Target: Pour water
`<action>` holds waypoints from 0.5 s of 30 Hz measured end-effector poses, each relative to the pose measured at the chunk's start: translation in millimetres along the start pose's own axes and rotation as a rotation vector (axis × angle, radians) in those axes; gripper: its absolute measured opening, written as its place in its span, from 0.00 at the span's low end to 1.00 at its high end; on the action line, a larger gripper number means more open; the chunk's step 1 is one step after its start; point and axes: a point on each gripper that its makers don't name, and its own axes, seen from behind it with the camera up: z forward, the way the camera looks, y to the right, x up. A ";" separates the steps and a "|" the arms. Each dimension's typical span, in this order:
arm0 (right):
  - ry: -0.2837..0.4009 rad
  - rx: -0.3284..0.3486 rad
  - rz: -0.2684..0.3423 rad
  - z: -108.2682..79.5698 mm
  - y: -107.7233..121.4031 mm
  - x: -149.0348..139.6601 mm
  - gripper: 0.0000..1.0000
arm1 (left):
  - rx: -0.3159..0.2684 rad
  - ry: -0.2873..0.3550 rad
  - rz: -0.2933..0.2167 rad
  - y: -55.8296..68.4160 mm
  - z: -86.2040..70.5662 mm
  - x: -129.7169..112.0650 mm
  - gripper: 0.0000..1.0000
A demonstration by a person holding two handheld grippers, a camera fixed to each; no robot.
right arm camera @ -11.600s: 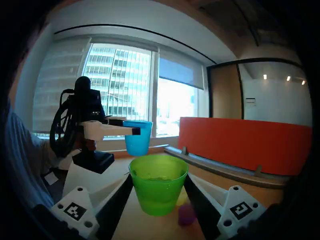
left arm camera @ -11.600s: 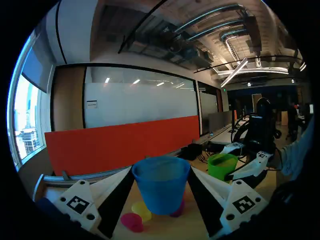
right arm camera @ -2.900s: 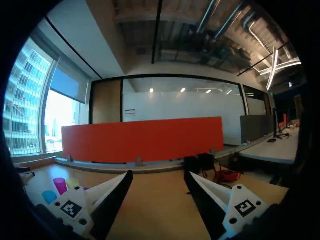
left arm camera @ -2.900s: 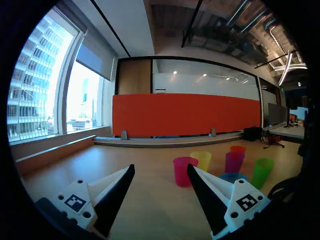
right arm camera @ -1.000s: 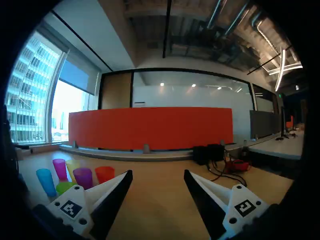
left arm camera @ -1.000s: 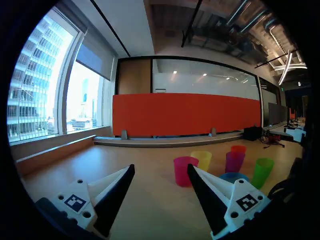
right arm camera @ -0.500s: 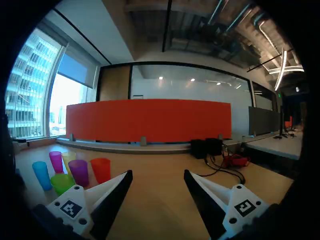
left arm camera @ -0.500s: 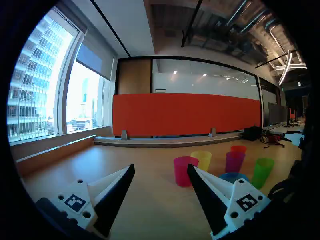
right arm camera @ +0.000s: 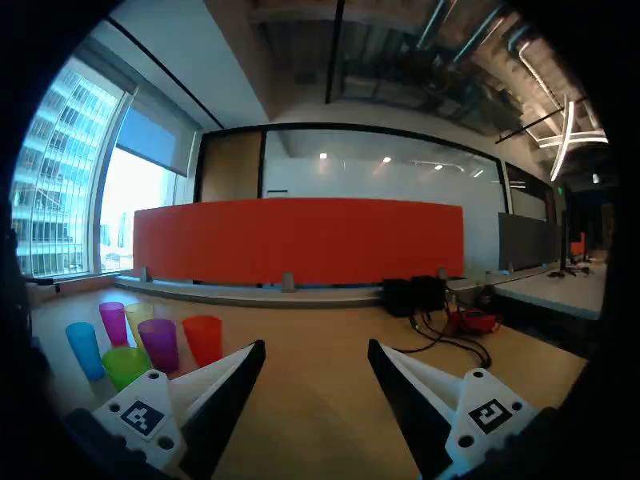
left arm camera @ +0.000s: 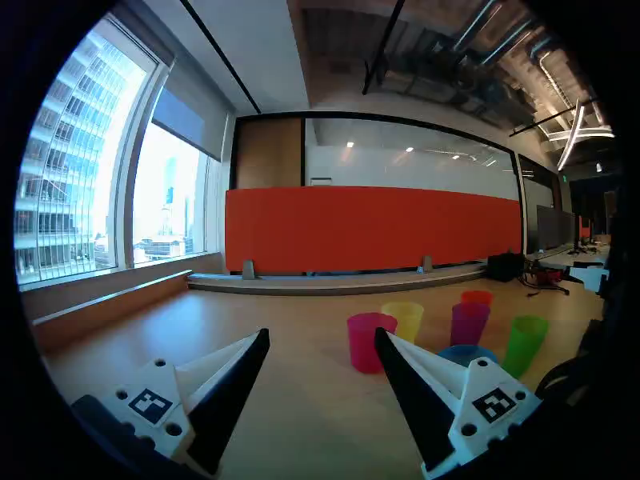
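Left tongs (left arm camera: 321, 332): jaws apart, nothing between them, held low over the wooden bench (left arm camera: 304, 408). 11.6 s ago they clamped the blue cup (left arm camera: 462, 353) in the air. Now that cup stands on the bench, partly hidden behind the tongs' right-hand finger. Left gripper view is unchanged from 0.5 s ago.

Right tongs (right arm camera: 316, 346): jaws apart, empty, low over the bench. 11.6 s ago they held the green cup (right arm camera: 125, 366). It now stands on the bench at the near edge of the cup cluster, just beside the tongs' left-hand finger. Compared with 2.9 s ago, this view has swung so the whole cluster shows at lower left. The shift from 0.5 s ago is very slight.

Cluster in the right gripper view:
- blue cup at far left
- magenta cup (right arm camera: 114, 322) and yellow cup (right arm camera: 141, 313) behind
- purple cup (right arm camera: 160, 344) and orange cup (right arm camera: 203, 339) nearer the middle

All stand upright and close together. Whether any holds water I cannot tell.

In the left gripper view the magenta cup is nearest the gap between the fingers, and the green cup sits at far right.

Background: orange partition (right arm camera: 296, 240), cables (right arm camera: 452, 324) on the bench at right.
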 end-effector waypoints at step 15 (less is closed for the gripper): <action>-0.002 -0.004 0.000 0.5 0.7 -1.0 0.99 | 0.000 0.000 0.000 -0.3 -0.4 0.3 0.98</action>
